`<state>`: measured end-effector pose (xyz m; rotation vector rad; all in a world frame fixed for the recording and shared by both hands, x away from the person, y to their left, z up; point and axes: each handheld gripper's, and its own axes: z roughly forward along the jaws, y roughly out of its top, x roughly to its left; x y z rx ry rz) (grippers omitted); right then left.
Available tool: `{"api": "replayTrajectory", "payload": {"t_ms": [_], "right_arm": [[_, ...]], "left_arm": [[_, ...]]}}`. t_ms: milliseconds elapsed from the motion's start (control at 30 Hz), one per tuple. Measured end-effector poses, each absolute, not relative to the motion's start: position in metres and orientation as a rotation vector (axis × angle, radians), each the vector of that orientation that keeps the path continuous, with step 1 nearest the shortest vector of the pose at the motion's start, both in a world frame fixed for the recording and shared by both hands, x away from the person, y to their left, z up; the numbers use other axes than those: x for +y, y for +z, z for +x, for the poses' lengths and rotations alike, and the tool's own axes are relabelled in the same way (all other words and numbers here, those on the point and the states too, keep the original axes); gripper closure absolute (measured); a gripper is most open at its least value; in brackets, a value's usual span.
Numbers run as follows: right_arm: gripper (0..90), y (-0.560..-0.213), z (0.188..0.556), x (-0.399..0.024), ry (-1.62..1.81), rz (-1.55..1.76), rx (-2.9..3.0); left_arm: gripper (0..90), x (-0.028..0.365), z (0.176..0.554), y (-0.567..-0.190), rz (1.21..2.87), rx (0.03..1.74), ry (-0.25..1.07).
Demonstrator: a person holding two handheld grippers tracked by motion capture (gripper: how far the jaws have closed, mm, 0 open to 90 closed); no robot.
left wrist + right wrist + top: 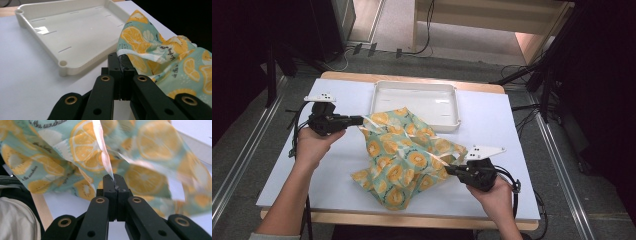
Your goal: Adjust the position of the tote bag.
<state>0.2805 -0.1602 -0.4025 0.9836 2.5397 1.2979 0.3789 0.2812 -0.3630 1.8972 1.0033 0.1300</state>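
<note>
A teal cloth printed with orange slices [404,155] lies crumpled in the middle of the white table top [492,125], held up at two ends. My left gripper [360,120] is shut on the cloth's upper left edge; in the left gripper view the hem [125,53] is pinched between the closed jaws of the left gripper [120,58]. My right gripper [449,169] is shut on the cloth's right edge. In the right gripper view a pale folded hem [105,157] rises from the tips of the right gripper [113,178].
A shallow white plastic tray [414,87] stands behind the cloth at the far middle of the table, its front right corner under the fabric; it also shows in the left gripper view [65,67]. Bare table lies left and right of the cloth. Cables run across the floor beyond.
</note>
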Motion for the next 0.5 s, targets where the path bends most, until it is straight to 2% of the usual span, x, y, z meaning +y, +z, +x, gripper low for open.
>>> {"api": "replayTrajectory", "payload": {"t_ms": [267,367,433,500], "right_arm": [[90.0,-0.405,0.282,-0.176,1.273,1.019,2.491],[90.0,-0.408,0.283,-0.174,1.285,1.023,2.514],[90.0,-0.410,0.280,-0.169,1.278,1.004,2.552],[90.0,-0.411,0.278,-0.164,1.295,0.965,2.585]], "left_arm": [[90.0,0.278,0.381,-0.366,1.923,0.997,0.112],[89.5,0.271,0.384,-0.375,1.996,1.020,0.099],[79.8,0.268,0.385,-0.377,2.014,1.023,0.089],[78.6,0.266,0.383,-0.375,2.005,1.007,0.097]]}}
